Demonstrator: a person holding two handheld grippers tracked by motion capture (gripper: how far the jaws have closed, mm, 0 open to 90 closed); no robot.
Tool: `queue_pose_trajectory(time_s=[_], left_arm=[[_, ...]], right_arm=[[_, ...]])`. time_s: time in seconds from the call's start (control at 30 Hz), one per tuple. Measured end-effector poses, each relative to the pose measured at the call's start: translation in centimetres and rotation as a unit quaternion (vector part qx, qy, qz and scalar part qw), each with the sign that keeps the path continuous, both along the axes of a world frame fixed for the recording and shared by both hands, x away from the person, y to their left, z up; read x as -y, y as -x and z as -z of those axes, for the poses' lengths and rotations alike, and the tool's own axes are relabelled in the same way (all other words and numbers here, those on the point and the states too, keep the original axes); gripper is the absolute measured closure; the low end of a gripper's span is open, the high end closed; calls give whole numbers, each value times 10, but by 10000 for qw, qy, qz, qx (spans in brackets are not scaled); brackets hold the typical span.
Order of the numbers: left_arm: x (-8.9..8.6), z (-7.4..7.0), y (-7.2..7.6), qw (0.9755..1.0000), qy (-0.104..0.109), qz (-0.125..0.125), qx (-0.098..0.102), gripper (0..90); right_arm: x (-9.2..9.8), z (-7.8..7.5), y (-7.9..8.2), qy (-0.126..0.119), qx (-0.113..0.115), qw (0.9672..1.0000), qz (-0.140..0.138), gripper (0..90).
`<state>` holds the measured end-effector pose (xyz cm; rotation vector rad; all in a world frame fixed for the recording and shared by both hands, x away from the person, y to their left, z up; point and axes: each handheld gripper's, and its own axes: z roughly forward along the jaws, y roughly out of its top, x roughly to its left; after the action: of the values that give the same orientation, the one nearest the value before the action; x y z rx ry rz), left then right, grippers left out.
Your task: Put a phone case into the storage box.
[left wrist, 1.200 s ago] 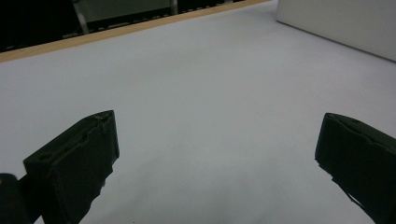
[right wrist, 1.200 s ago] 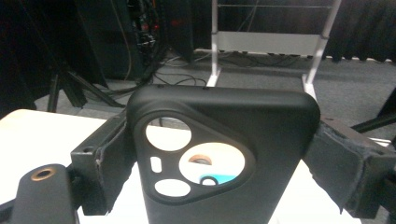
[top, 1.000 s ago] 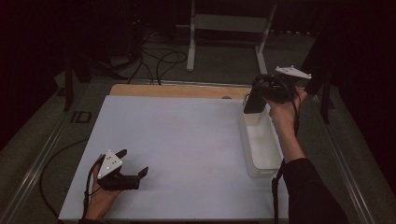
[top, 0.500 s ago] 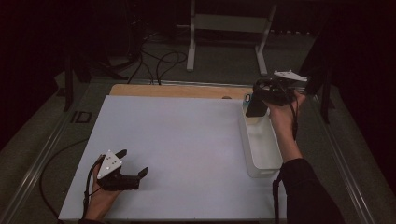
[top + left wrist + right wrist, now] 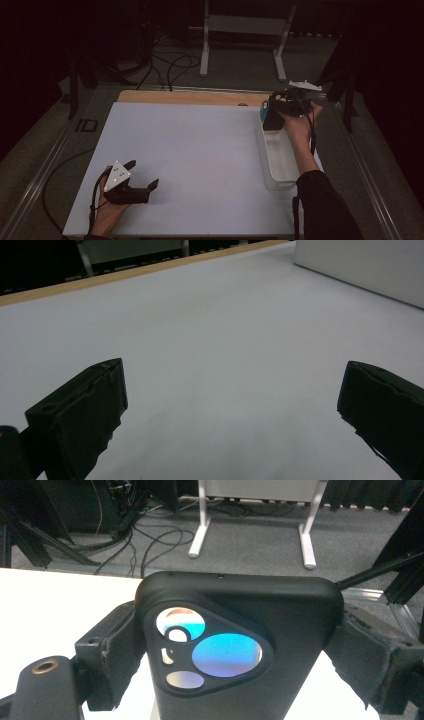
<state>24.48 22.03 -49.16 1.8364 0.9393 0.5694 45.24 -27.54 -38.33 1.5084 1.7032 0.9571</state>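
Observation:
A black phone (image 5: 240, 645) with a three-lens camera panel fills the right gripper view, clamped by its two edges between the jaws. In the high view my right gripper (image 5: 272, 112) holds the phone (image 5: 272, 120) upright over the far end of the white bin (image 5: 277, 167), shut on it. My left gripper (image 5: 142, 175) rests low on the white board (image 5: 195, 155) at the near left. Its jaws stand wide apart in the left gripper view, with bare board (image 5: 225, 365) between the fingers (image 5: 80, 415).
The white bin stands along the board's right edge, and its wall (image 5: 360, 265) appears far off in the left gripper view. A wooden strip (image 5: 190, 96) borders the far edge. Cables (image 5: 165, 65) and a white stand (image 5: 245, 30) lie on the floor beyond.
The right gripper with the phone has drifted slightly toward the far end of the bin and a bit lower. The left gripper has stayed put.

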Motion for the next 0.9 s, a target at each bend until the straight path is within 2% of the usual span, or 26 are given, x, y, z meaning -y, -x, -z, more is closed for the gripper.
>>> queue_pose_trajectory(time_s=[0.17, 0.5, 0.6, 0.9], left_arm=[[0, 0, 0, 10000, -1, 10, 1, 3], [1, 0, 0, 10000, 3, 22, 2, 3], [0, 0, 0, 10000, 11, 14, 3, 3], [1, 0, 0, 10000, 3, 23, 4, 3]], right_arm=[[0, 9, -2, -20, -88, 10000, 32, 134], [-6, 21, -7, 157, -246, 9996, 25, 132], [-10, 27, -10, 301, -357, 9989, 35, 132], [-13, 25, -7, 346, -505, 9981, 10, 131]])
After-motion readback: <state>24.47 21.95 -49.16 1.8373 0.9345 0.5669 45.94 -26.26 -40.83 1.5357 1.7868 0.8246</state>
